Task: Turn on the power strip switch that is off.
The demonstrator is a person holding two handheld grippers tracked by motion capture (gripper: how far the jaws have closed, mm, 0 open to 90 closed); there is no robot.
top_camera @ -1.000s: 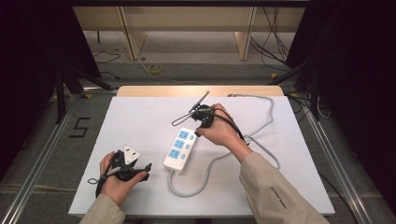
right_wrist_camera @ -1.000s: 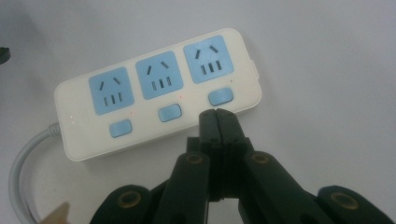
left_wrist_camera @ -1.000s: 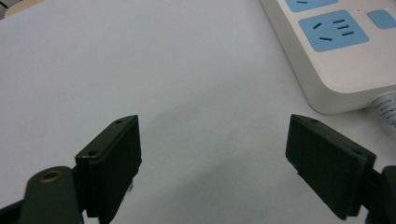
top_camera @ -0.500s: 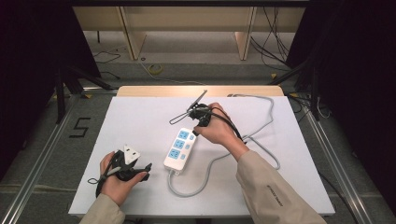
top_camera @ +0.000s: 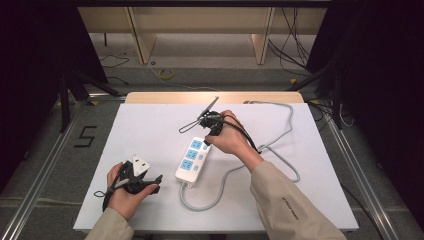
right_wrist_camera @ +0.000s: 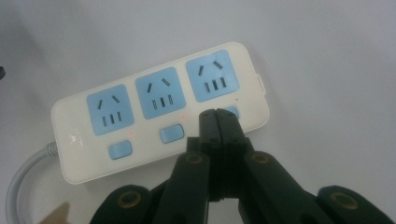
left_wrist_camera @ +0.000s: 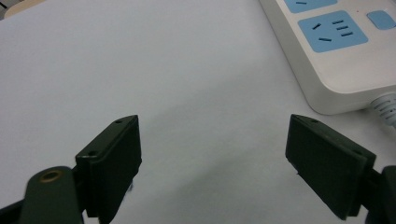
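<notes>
Right gripper [right_wrist_camera: 217, 114] jaws closed, empty, tips on power strip [right_wrist_camera: 159, 112] switch, mid-table; left gripper [left_wrist_camera: 212, 154] wide open, empty, nr front edge.

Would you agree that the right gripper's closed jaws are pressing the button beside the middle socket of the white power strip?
Not quite: in the right gripper view, the right gripper has its closed jaws on the button beside the end socket of the power strip, farthest from its cord, not the middle one.
</notes>
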